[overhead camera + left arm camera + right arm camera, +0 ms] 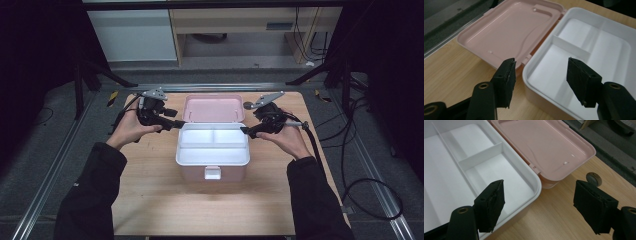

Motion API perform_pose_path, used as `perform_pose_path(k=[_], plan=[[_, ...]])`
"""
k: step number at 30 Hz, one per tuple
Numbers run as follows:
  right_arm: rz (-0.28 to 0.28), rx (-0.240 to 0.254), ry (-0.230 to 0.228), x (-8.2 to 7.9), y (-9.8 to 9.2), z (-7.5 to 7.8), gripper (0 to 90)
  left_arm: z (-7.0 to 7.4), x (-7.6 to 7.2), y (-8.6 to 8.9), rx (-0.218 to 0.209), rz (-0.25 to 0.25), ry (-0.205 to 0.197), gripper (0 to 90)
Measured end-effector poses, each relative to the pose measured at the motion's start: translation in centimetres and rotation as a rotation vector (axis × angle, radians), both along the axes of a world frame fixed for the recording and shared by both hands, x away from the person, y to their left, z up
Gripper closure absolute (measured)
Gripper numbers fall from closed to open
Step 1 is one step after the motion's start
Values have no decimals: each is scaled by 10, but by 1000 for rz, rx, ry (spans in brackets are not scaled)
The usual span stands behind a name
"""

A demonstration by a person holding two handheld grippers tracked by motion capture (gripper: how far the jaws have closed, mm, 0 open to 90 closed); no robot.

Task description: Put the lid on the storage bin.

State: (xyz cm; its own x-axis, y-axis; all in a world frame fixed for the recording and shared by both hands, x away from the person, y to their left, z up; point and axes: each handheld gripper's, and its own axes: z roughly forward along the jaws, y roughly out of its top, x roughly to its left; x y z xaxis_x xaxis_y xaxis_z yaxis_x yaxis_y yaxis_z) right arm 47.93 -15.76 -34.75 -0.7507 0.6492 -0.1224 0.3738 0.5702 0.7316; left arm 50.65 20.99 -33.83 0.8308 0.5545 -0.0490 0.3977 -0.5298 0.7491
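A pink box (192,172) stands in the middle of the wooden table, its lid (213,108) swung open and lying back behind it. A white divided tray (212,159) sits in the top of the box and has nothing in it. My left gripper (179,124) is at the tray's far left corner, open; in the left gripper view its jaws (540,65) straddle the tray's rim (529,75) next to the lid (506,32) without touching. My right gripper (245,131) is at the far right corner, open, with the tray's rim (534,177) and the lid (544,142) ahead.
A white latch (212,173) sits on the box's front wall. A small round metal disc (594,179) lies on the table (150,200) by the lid's right corner. Bare wood surrounds the box. Cables (350,165) trail on the floor at the right.
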Motion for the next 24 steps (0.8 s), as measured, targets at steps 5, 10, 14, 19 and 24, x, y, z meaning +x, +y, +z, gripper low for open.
perform_pose_path(k=[5, 10, 14, 19, 24], plan=[[-68, 51, -8, 5, -3, 1, 235, -11, 10, -11, -10, 77, 2, 391], [-131, 96, -16, 16, -4, -4, 227, -17, 21, -18, -39, 145, -29, 373], [-187, 121, -6, 31, -4, -13, 233, -28, 33, -20, -49, 212, -26, 370], [-208, 145, 21, 49, 3, -27, 246, -43, 47, -24, -87, 264, 21, 373], [-213, 160, 50, 62, 13, -41, 255, -55, 56, -28, -62, 290, 44, 365]])
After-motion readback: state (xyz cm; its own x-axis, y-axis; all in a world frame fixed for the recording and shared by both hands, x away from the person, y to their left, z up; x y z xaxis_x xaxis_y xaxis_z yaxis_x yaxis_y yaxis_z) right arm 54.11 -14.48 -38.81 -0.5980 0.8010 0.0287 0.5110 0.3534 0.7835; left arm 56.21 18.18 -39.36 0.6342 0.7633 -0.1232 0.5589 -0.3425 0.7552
